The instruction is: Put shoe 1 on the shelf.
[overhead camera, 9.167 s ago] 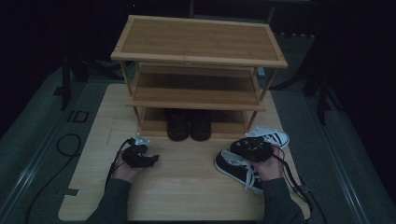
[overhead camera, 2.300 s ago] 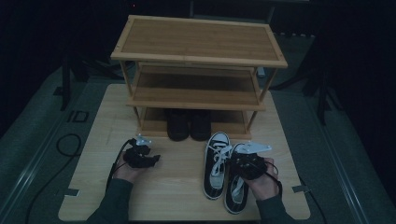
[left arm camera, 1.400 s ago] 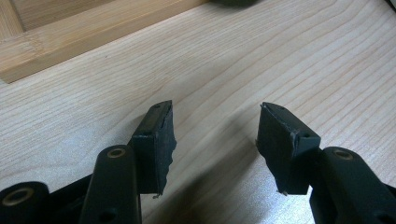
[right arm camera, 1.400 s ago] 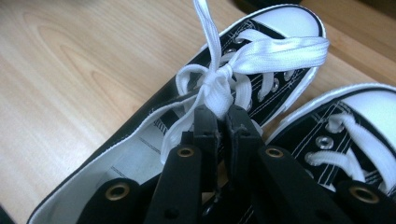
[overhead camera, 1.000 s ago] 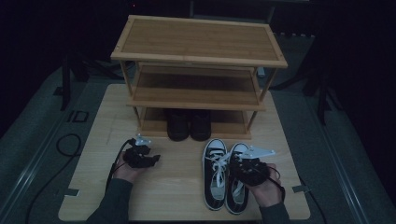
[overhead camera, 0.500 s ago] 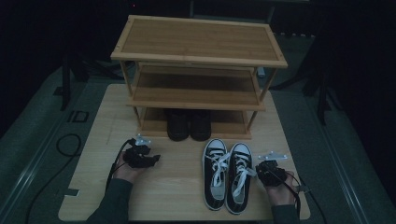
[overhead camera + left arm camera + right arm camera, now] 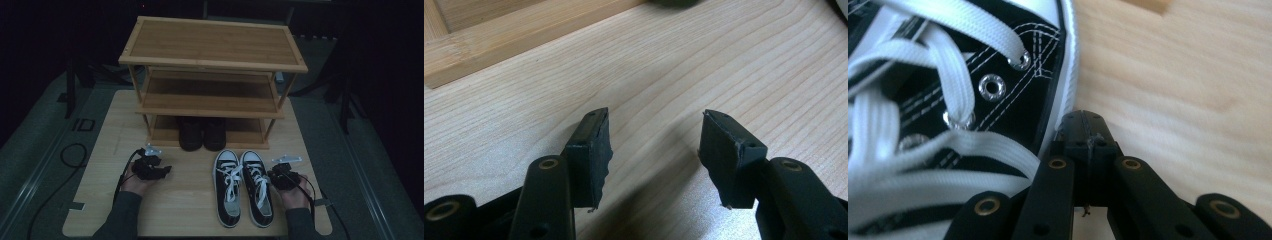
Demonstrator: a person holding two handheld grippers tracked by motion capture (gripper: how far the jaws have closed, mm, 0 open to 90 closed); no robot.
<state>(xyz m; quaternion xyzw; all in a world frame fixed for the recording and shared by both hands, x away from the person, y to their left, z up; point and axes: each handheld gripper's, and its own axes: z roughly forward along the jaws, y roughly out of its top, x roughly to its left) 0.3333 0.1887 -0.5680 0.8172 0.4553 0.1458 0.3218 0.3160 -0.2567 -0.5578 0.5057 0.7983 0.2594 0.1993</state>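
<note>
A pair of black-and-white laced sneakers (image 7: pixel 244 187) stands side by side on the wooden board, toes toward the shoe rack (image 7: pixel 212 65). My right gripper (image 7: pixel 273 176) rests just right of the right sneaker (image 7: pixel 973 100). Its jaws are shut with nothing between them, and the tips (image 7: pixel 1084 122) lie beside the sneaker's white sole edge. My left gripper (image 7: pixel 165 170) sits low over the bare board at the left, well apart from the sneakers. It is open (image 7: pixel 654 150) and holds nothing.
A pair of dark shoes (image 7: pixel 202 132) sits on the bottom level of the three-tier wooden rack. The rack's base rail (image 7: pixel 499 45) lies just ahead of the left gripper. The board (image 7: pixel 190 210) ends near my forearms, with dark floor around it.
The right gripper has come off the right sneaker, moved right and down beside it, and shut. The sneakers stay put, side by side. The left gripper has not moved.
</note>
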